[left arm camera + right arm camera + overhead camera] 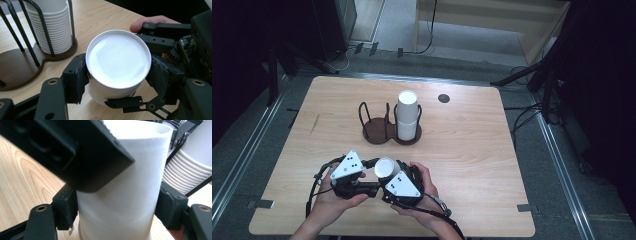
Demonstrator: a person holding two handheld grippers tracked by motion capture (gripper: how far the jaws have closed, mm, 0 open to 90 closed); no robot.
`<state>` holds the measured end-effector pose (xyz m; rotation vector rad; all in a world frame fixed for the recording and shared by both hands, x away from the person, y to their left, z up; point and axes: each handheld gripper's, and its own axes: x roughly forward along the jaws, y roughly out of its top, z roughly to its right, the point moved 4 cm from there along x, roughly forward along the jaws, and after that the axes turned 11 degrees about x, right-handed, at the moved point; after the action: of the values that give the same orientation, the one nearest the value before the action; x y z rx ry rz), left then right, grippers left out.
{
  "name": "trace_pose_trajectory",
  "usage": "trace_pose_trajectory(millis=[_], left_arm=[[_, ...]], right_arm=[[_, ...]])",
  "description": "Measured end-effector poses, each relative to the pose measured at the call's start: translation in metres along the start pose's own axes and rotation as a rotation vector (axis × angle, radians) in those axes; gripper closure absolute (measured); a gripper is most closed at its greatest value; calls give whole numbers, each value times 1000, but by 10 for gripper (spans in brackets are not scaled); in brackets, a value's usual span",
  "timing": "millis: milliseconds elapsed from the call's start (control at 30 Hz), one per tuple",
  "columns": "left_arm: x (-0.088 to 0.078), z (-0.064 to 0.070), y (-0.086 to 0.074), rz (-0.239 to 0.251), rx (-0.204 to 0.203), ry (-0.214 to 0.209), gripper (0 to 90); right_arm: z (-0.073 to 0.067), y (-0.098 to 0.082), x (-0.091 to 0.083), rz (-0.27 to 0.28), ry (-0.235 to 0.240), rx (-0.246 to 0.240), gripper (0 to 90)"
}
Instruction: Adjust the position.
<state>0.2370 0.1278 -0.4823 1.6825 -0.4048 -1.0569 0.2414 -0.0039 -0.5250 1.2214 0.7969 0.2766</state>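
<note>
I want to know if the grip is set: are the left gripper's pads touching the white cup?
Touching. In the left gripper view, both pads press against the sides of the white cup just under its bottom rim.

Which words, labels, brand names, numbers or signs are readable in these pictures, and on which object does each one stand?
None can be read: the white cup, the stack of cups in the wire holder and the table are blank.
The grey plates on the grippers carry only black dots, no letters.
</note>
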Motion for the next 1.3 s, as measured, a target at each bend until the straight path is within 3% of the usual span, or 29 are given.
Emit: trace_pose_trajectory(millis=[233,400,567,767,933,1133,1300], left_arm=[[-6,-5,3,40,-42,-20,366],[-10,-7,4,42,-42,-29,366],[-10,-6,5,-13,-15,-27,356],[-9,-8,5,-60,-55,-64,314],[-4,-6,2,-128,-81,-90,254],[-4,-7,3,-129,-104,-84,314],[-4,-12,0,-112,-123,-89,343]], right_arm=[[0,1,-1,18,-7,5,192],[0,-1,-1,38,-23,-33,236],[-2,-3,-1,45,-50,-91,270],[-4,-7,0,45,-63,-150,280],[-7,-9,1,45,-80,-207,278],[-9,-12,0,61,-84,-268,275],[-9,-13,2,51,-95,-274,241]])
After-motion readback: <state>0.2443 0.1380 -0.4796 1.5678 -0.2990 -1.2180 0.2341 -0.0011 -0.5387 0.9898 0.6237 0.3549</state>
